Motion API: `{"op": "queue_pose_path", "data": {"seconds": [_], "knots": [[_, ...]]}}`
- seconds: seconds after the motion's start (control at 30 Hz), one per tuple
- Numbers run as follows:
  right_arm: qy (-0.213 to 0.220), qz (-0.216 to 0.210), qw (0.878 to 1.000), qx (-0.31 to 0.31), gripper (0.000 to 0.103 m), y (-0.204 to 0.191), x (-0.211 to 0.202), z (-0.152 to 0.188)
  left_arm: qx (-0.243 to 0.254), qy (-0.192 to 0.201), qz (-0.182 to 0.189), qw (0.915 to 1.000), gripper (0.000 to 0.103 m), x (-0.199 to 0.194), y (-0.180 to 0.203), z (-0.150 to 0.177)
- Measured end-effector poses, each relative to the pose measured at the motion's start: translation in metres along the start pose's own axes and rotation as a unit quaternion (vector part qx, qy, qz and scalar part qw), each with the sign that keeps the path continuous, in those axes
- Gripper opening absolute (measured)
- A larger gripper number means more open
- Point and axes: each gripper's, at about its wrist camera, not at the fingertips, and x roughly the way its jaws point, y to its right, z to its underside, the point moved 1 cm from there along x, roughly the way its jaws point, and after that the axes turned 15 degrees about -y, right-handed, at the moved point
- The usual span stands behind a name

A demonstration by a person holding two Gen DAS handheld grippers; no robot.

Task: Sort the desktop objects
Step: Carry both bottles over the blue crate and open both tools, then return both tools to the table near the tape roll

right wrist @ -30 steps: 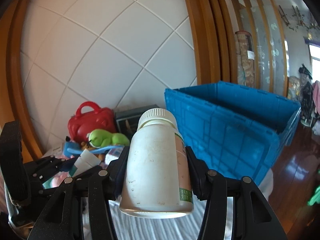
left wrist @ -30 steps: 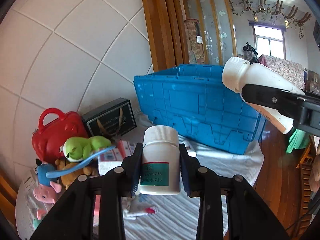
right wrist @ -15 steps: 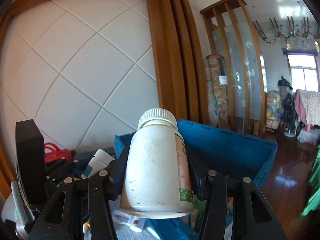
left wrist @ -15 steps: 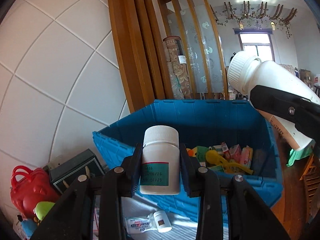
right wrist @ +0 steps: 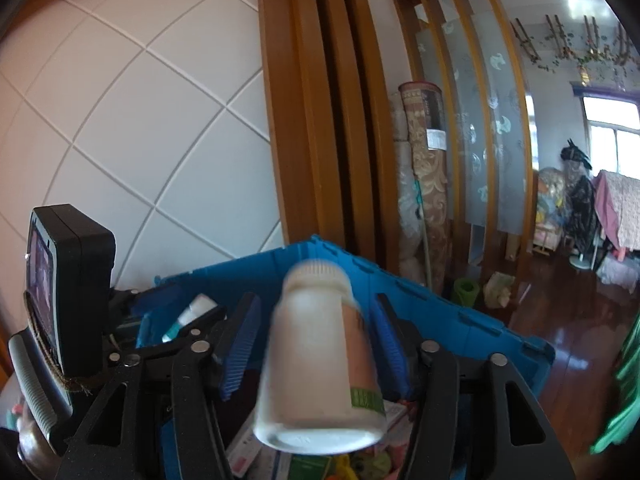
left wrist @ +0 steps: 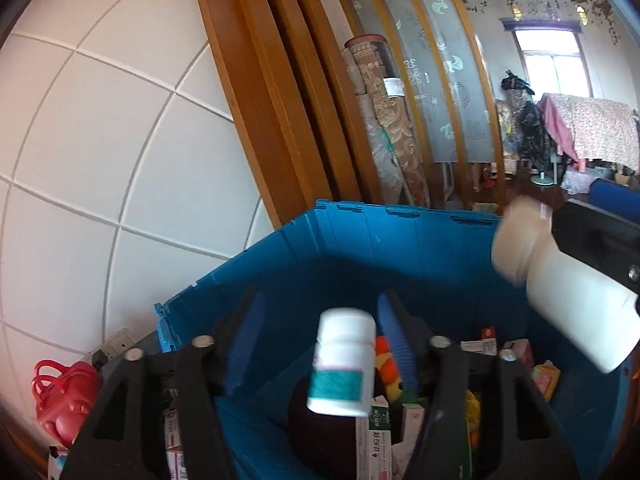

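Above blue crate (left wrist: 360, 248): left claw (left wrist: 320, 340) jaws just opened wide, small white bottle (left wrist: 342, 364) loose between pads, blurred. Right claw (right wrist: 316, 340) likewise just opened, large white bottle (right wrist: 320, 360) loose between pads over crate.

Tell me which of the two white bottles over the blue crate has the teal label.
The small bottle between the left gripper's open jaws has the teal band. The large bottle at the right gripper carries an orange-and-green label instead.
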Motion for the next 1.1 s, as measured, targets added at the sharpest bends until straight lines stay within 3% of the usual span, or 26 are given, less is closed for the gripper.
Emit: {"op": "queue_pose_path", "data": {"seconds": [0.03,0.37,0.5,0.77,0.83,1.1], "knots": [[0.003,0.002,1.000,0.003,0.078,0.004,0.001,0.000,-0.004,0.004,-0.012,0.9999,0.083,-0.002,0.002,-0.001],[0.019,-0.032,0.999,0.009,0.083,0.020,-0.008,-0.005,-0.029,0.007,-0.038,0.9988,0.085,-0.016,-0.013,0.003],[0.032,-0.033,0.999,0.013,0.090,0.015,-0.024,-0.002,-0.041,0.012,-0.040,0.9983,0.085,-0.025,-0.020,0.009],[0.044,-0.028,0.999,0.009,0.096,-0.026,-0.064,0.023,-0.068,0.024,-0.039,0.9966,0.085,-0.067,-0.062,0.061],[0.047,-0.023,0.999,0.007,0.100,-0.044,-0.075,0.034,-0.069,0.023,-0.042,0.9965,0.085,-0.077,-0.075,0.079],[0.026,-0.009,1.000,0.002,0.100,-0.134,-0.108,0.087,-0.082,0.009,-0.051,0.9953,0.085,-0.119,-0.150,0.165]]}}
